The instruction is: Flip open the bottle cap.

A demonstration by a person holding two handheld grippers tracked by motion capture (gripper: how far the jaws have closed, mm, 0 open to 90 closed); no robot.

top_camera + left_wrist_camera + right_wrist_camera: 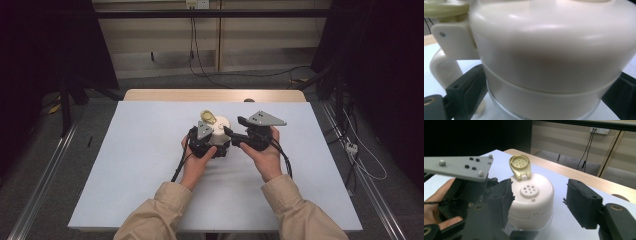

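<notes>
The cream shaker jar is clamped at its sides by the left tongs, upright on the bench. The right tongs are held open just beside it, its flip cap raised beyond them.

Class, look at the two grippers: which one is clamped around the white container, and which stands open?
The left gripper is clamped around the white container, one jaw on each side. The right gripper stands open, its jaws apart above the lid.

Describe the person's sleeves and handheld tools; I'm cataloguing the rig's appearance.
Both sleeves are beige. The left tool and right tool are black, with blocky black jaws carrying brass-coloured fittings. Each has a grey three-cornered plate studded with small markers on top and trails a black cable.
</notes>
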